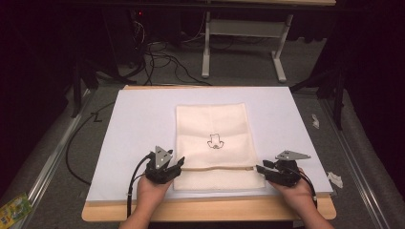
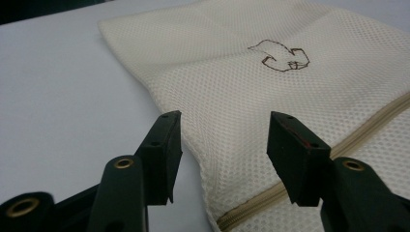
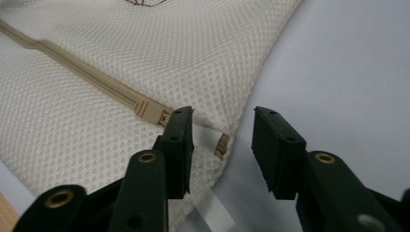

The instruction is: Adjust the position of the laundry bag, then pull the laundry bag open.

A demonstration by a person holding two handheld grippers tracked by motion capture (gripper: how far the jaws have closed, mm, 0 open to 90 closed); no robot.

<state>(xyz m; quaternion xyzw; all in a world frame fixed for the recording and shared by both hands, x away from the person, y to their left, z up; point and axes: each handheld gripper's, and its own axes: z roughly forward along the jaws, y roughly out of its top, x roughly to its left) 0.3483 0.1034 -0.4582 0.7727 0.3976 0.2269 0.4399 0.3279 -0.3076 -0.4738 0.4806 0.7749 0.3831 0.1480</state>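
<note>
Both tools gape, gripping nothing: left tool (image 2: 222,140) straddles the left edge of one mesh laundry bag (image 1: 212,129), right tool (image 3: 222,140) its zipper (image 3: 96,79) end.

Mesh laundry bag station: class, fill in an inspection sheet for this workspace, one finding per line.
Surface: white sheet over a wooden table.
Job's things: cream mesh bag lying flat, zipper across its near end, small drawn emblem.
Clutter: white scraps on the floor at right; a colourful packet at left.
Grippers: left gripper open at the bag's left edge; right gripper open at its right edge.
Cables: one cable trails from the left gripper; loose cables on the floor beyond.
Surroundings: dark room, white frame legs behind.
</note>
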